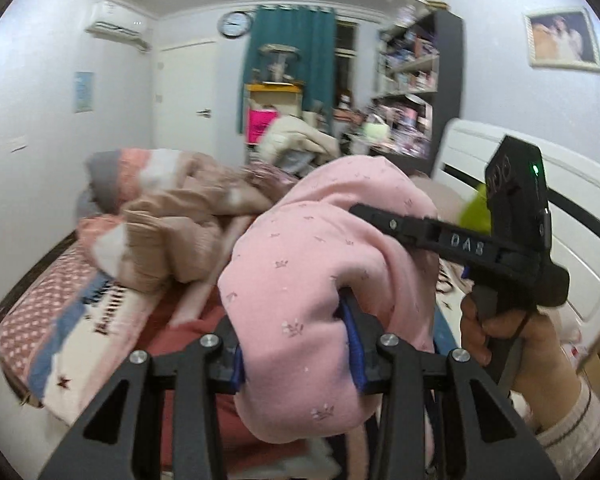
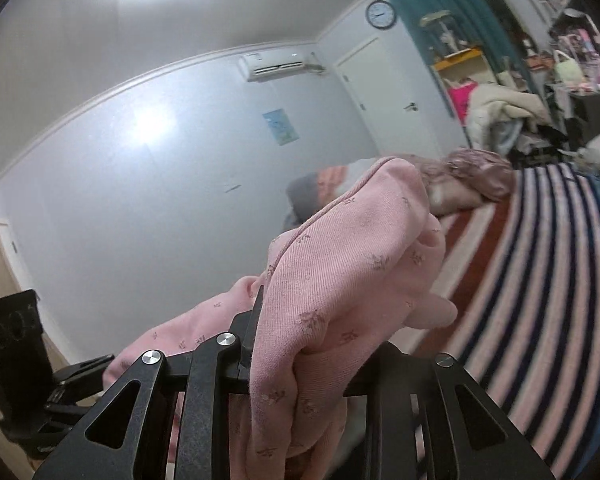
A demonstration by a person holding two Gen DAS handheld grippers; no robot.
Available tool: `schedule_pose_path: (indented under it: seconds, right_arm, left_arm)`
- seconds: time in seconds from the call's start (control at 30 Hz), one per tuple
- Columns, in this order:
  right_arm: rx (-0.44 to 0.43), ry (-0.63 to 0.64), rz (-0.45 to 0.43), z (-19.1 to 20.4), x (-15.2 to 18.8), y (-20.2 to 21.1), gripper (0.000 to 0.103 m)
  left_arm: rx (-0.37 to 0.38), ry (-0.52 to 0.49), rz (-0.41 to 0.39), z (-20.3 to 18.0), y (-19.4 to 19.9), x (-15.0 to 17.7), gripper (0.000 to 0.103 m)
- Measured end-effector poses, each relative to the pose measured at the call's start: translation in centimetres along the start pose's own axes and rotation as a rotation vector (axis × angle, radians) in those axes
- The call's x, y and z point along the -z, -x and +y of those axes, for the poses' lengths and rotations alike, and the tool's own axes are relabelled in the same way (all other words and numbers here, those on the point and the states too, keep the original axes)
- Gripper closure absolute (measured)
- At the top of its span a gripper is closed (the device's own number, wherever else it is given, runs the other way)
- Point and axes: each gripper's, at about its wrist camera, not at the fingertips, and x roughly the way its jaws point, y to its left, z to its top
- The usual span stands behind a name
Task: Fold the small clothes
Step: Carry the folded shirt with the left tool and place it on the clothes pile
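Observation:
A small pink garment (image 1: 312, 264) with a tiny printed pattern hangs bunched between both grippers, lifted above the bed. My left gripper (image 1: 300, 344) is shut on its lower part; cloth drapes over and hides the fingertips. My right gripper also shows in the left wrist view (image 1: 380, 216), held by a hand at the right, with its finger pressed into the garment's top. In the right wrist view the right gripper (image 2: 300, 360) is shut on the same pink garment (image 2: 340, 280), which covers its fingertips.
Below lies a bed with a striped cover (image 2: 540, 280) and a patterned quilt (image 1: 60, 320). A heap of tan and pink clothes (image 1: 172, 216) lies on the bed behind. A white headboard (image 1: 540, 216) is at the right, cluttered shelves (image 1: 412, 80) beyond.

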Motion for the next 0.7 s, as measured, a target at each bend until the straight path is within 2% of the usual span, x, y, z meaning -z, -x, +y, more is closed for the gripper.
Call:
schedule_pose_path:
  seconds: [0.1, 0.27, 0.37, 0.43, 0.53, 0.6, 0.67, 0.7]
  right_arm:
    - [-0.009, 0.023, 0.023, 2.0, -0.1, -3.8, 0.083]
    - [-0.005, -0.025, 0.176, 1.4, 3.5, -10.5, 0.083]
    - [0.011, -0.014, 0.284, 0.5, 6.3, -13.9, 0.079]
    - [0.009, -0.032, 0.310, -0.5, 7.7, -14.7, 0.079]
    - [0.023, -0.032, 0.327, -1.4, 8.5, -15.2, 0.070]
    - [0.034, -0.033, 0.330, -1.9, 8.5, -14.9, 0.062]
    - [0.053, -0.032, 0.328, -2.6, 8.0, -14.4, 0.046]
    - [0.054, -0.029, 0.327, -2.5, 7.9, -14.0, 0.044]
  left_arm:
    - [-0.054, 0.029, 0.039, 4.1, -0.8, -0.1, 0.067]
    - [-0.055, 0.118, 0.160, 9.7, -4.4, 2.3, 0.063]
    - [-0.056, 0.139, 0.177, 10.6, -5.8, 3.7, 0.057]
    - [-0.063, 0.149, 0.192, 11.3, -6.4, 4.5, 0.053]
    - [-0.074, 0.179, 0.185, 11.1, -6.5, 5.4, 0.041]
    - [-0.084, 0.179, 0.173, 10.9, -7.0, 5.2, 0.034]
    - [-0.092, 0.174, 0.161, 10.3, -6.5, 5.0, 0.030]
    - [-0.093, 0.171, 0.152, 10.1, -6.4, 5.0, 0.029]
